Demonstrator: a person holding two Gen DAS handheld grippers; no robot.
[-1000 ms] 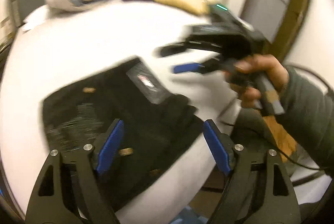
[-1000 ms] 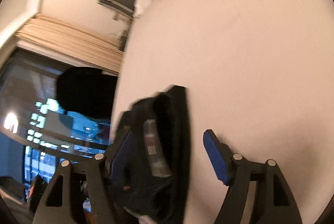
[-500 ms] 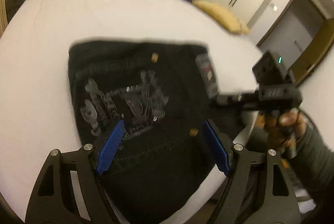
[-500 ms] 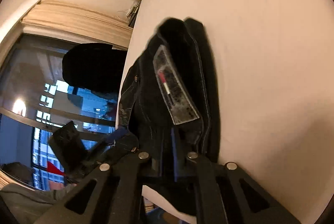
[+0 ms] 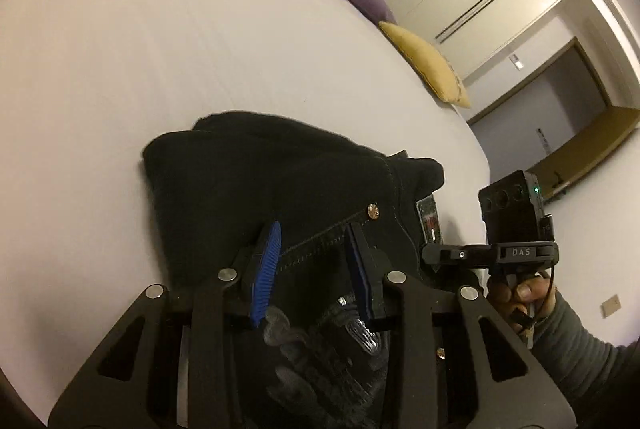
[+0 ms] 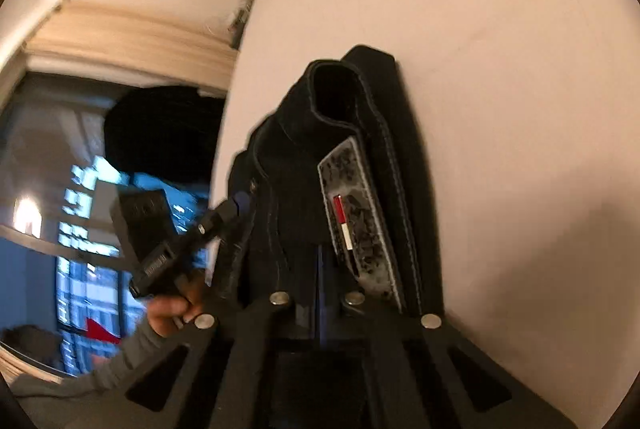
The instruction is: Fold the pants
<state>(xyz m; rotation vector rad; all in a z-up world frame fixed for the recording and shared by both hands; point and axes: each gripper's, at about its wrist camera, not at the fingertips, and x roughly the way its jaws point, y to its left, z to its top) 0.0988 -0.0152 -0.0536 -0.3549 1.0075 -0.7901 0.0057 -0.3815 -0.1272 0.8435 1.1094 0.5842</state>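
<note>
1. Black pants (image 5: 280, 185), folded, at near right edge of white bed (image 5: 160, 49).
2. Left gripper (image 5: 312, 257) closing around a stitched fold, pads not visibly pressing.
3. Right gripper (image 6: 320, 293) clamped together on waistband edge.

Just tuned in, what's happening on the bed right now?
A person is folding black pants on a white bed with two handheld grippers. The right gripper is shut on the waistband edge beside the label patch. The left gripper is closing, denim between its blue pads.
</note>
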